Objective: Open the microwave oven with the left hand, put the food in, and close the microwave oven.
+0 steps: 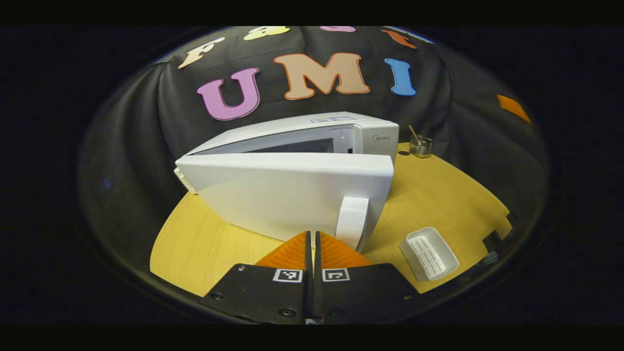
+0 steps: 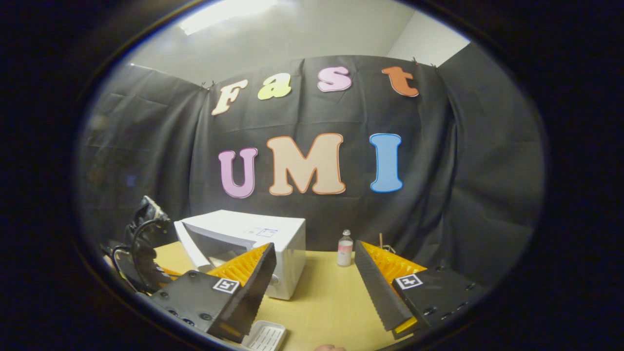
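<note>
The white microwave (image 1: 292,195) stands on the yellow table (image 1: 438,195) with its door swung partly open toward me; the dark cavity (image 1: 302,145) shows behind it. The door's white handle (image 1: 352,219) is just right of my left gripper (image 1: 312,235), which is shut with nothing between its fingers. A small white slotted tray (image 1: 429,253) lies on the table at the lower right. In the right gripper view the microwave (image 2: 263,234) sits left of centre with its door ajar. My right gripper (image 2: 314,243) hangs open above the table, and the white tray (image 2: 265,336) lies below its left finger.
A glass holding a stick (image 1: 420,145) stands behind the microwave on the right. A small bottle (image 2: 345,248) stands near the back wall. The left gripper's black body with cables (image 2: 141,243) shows at the far left. The table edge (image 1: 165,234) curves around on the left.
</note>
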The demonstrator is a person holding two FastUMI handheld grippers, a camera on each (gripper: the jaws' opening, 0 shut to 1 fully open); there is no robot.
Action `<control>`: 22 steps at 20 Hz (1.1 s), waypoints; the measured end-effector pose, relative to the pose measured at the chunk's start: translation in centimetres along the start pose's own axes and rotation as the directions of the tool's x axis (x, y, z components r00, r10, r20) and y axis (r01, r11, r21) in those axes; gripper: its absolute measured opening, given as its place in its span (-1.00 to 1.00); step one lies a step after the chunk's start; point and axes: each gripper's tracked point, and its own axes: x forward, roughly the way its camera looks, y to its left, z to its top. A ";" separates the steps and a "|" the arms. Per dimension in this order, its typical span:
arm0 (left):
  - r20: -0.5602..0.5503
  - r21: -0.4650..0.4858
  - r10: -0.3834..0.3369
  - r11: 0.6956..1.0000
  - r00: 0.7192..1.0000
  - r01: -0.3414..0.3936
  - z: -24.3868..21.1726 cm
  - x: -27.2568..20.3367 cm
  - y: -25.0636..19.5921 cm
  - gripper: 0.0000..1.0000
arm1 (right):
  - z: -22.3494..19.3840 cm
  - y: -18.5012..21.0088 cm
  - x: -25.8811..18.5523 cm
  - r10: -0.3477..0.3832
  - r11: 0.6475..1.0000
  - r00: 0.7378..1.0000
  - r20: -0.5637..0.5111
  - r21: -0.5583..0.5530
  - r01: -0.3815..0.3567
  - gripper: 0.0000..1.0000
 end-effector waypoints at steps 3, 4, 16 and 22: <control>-0.016 -0.004 -0.014 1.000 1.000 0.014 0.2 1.9 -1.0 -0.98 | 0.0 -0.2 -0.1 0.000 1.000 1.000 0.001 0.000 0.000 0.82; -0.015 0.000 -0.011 1.000 1.000 0.011 0.5 2.4 -1.2 -0.99 | 0.1 -0.4 -0.2 0.001 1.000 1.000 0.005 -0.002 -0.001 0.82; -0.032 -0.090 -0.015 0.996 0.999 0.012 4.3 7.1 -2.5 -0.99 | 0.0 -2.7 0.4 -0.017 1.000 1.000 -0.003 0.027 0.017 0.82; -0.023 -0.096 -0.006 0.995 1.000 0.004 5.8 8.5 -2.7 -0.99 | 0.5 -3.2 1.0 -0.024 0.998 1.000 0.009 0.050 0.024 0.82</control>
